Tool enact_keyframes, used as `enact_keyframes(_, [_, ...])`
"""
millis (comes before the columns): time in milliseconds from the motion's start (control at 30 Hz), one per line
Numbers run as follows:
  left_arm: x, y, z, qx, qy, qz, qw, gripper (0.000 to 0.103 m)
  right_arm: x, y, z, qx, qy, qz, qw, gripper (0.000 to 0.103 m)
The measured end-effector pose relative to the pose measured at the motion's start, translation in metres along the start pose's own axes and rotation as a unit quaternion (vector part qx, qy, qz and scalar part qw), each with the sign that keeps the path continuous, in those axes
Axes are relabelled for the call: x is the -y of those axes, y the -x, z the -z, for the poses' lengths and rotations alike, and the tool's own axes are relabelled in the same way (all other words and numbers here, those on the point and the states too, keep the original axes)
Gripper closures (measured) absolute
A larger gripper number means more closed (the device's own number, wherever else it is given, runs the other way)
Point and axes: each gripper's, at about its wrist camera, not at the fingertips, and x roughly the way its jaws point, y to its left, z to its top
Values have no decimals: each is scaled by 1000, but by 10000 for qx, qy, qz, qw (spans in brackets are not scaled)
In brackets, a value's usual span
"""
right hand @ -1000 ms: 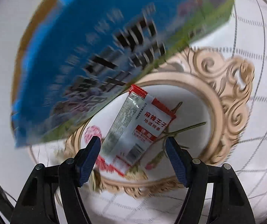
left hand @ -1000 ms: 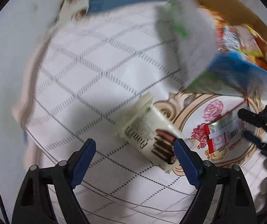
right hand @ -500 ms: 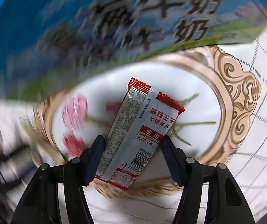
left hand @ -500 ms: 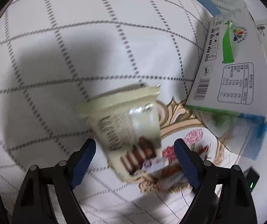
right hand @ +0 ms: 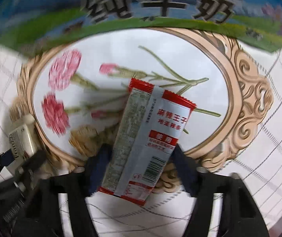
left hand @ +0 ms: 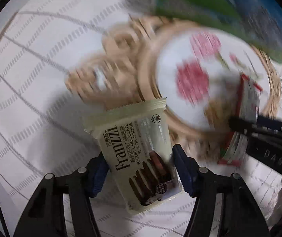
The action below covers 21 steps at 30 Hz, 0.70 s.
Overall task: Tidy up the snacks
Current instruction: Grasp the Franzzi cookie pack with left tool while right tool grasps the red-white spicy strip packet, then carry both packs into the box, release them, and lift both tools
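Note:
A cream Franzzi chocolate cookie pack (left hand: 133,130) lies lengthwise between the blue pads of my left gripper (left hand: 140,161). The jaws are closing and both pads touch the pack's sides; the pack looks sharp against the blurred cloth. My right gripper (right hand: 141,158) is also closing, its pads pressing the long edges of a red-and-white spicy-strip packet (right hand: 150,130). That packet (left hand: 247,102) and the right gripper (left hand: 259,130) show at the right of the left wrist view. The cookie pack (right hand: 22,138) and left gripper (right hand: 12,164) appear at the lower left of the right wrist view.
Both snacks are over a white checked tablecloth (left hand: 32,79) with a gold-framed oval flower print (right hand: 249,98). A blue and green milk carton box (right hand: 160,6) stands just behind the oval, also seen in the left wrist view (left hand: 239,19).
The left gripper has dropped over the cookie pack and its jaws have narrowed onto it. The right gripper has rolled and closed in on the red-and-white packet.

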Motion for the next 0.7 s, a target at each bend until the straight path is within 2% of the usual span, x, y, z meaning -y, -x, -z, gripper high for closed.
enact_keyframes(67, [3, -8, 9, -123, 96, 130, 9998, 43, -7, 0, 13, -47, 479, 150, 9987, 44])
enact_keyframes(200, [2, -18, 15, -120, 363, 184, 9991, 41, -14, -5, 41, -325, 1267, 451, 9904, 44])
enact_keyframes(267, [-6, -21, 13, -156, 491, 287, 9983, 39, -13, -9, 49, -441, 1405, 492, 9879, 43])
enact_keyframes(367, [-12, -28, 13, -232, 622, 376, 9971, 35, -9, -10, 52, -485, 1161, 273, 9917, 36])
enact_keyframes(433, [-13, -34, 4, -266, 655, 349, 9969, 35, 3, -9, 49, -498, 874, 94, 9949, 35])
enact_keyframes(500, [-35, -36, 1, -262, 708, 322, 9966, 35, 11, -11, 46, -451, 551, -40, 9975, 35])
enact_keyframes(600, [-20, -38, -3, -223, 713, 253, 9969, 35, 21, -12, 40, -372, 181, -140, 9990, 34])
enact_keyframes(667, [-14, -39, -1, -193, 702, 165, 9972, 40, 26, -11, 37, -304, -12, -217, 9993, 34])
enact_keyframes(700, [-11, -39, 0, -170, 693, 109, 9974, 44, 43, -13, 33, -282, -63, -231, 9993, 35])
